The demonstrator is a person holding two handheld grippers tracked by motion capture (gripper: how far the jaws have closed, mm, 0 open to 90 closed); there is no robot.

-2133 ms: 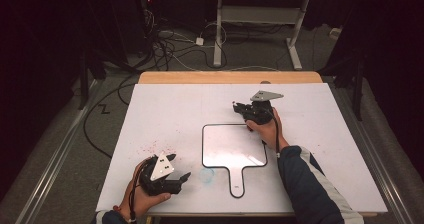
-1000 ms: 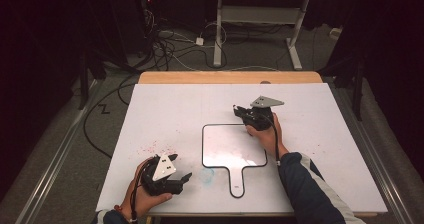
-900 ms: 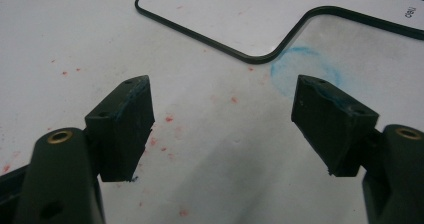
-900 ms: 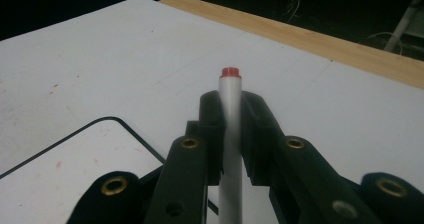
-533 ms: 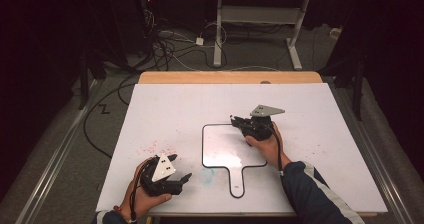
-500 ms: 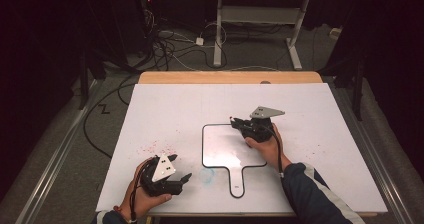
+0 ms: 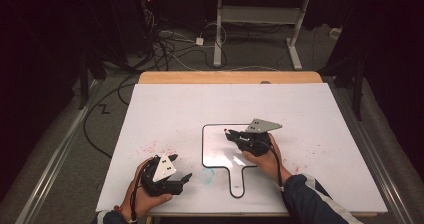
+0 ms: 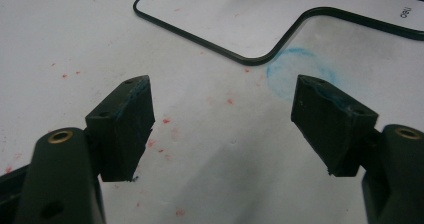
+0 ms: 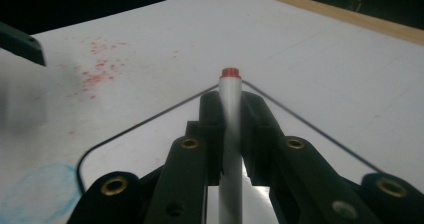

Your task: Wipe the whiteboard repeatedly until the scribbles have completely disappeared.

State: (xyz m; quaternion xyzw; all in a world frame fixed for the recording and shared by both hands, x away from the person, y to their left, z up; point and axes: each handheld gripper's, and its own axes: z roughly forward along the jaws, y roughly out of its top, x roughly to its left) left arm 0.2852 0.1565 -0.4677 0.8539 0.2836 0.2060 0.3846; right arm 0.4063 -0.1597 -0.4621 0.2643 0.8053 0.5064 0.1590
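The right claw is clamped on a red-tipped marker, held over the far edge of the small whiteboard lying near the desk's near edge. The left claw rests open and empty near the near-left corner. The marker looks thinly pinched; pressed at a slant, it could twist or slip, and the unheld board might slide.

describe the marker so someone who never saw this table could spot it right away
On the white table lies a black-rimmed whiteboard with a handle. Over its upper right part, the right gripper clamps a slim white marker. Its red tip sets it apart.
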